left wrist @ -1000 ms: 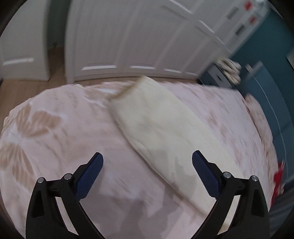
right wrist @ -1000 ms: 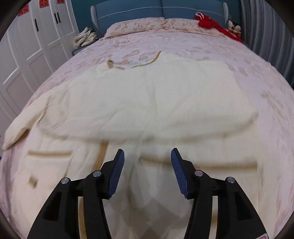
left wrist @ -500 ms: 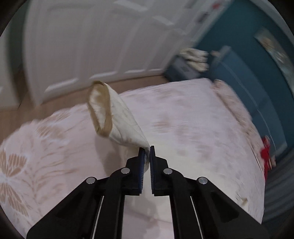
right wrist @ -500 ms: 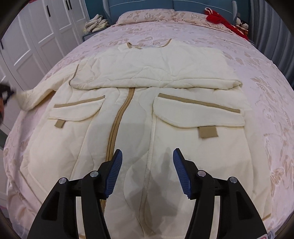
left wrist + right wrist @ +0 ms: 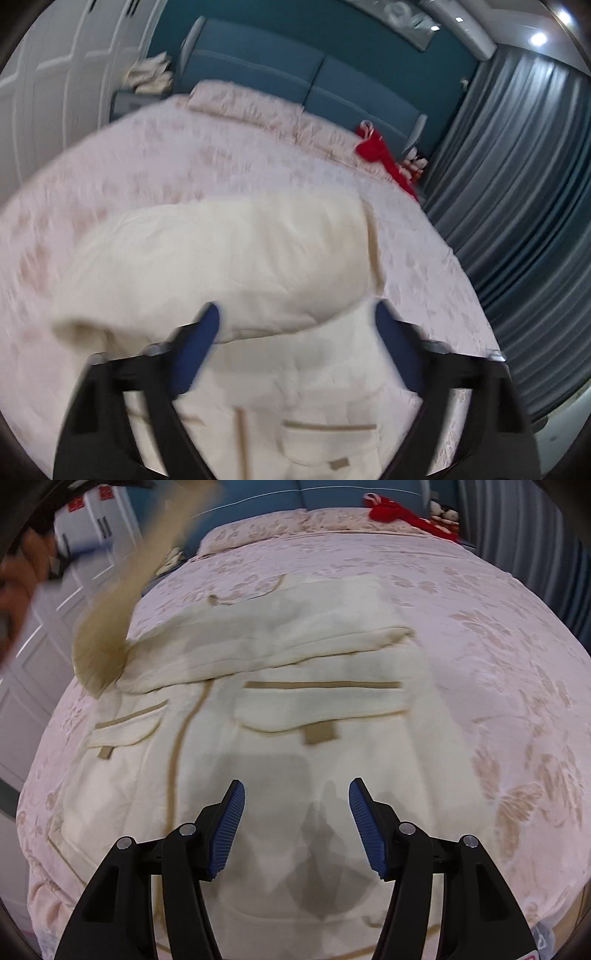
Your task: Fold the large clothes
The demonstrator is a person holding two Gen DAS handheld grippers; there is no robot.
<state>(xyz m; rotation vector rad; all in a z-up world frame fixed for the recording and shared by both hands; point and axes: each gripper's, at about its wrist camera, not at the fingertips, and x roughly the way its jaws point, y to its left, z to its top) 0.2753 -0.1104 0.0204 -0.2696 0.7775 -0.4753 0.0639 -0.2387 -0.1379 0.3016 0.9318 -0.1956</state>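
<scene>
A large cream coat [image 5: 295,716] with tan trim and two flap pockets lies spread on the bed; it also shows in the left wrist view [image 5: 229,258]. One sleeve lies folded across its chest. The other sleeve [image 5: 122,590], blurred, hangs in the air at the coat's left side, its upper end out of view. My left gripper [image 5: 295,325] is open, above the coat's chest. My right gripper [image 5: 297,801] is open and empty above the coat's lower front.
The bed [image 5: 498,635] has a pink patterned cover. A blue headboard [image 5: 295,74], pillows [image 5: 243,103] and a red item [image 5: 380,151] are at the far end. White wardrobe doors [image 5: 40,635] stand left, grey curtains [image 5: 517,203] right.
My left gripper was shut on the sleeve half a second ago; its jaws now stand open and it has swung over the coat. The right gripper has barely moved.
</scene>
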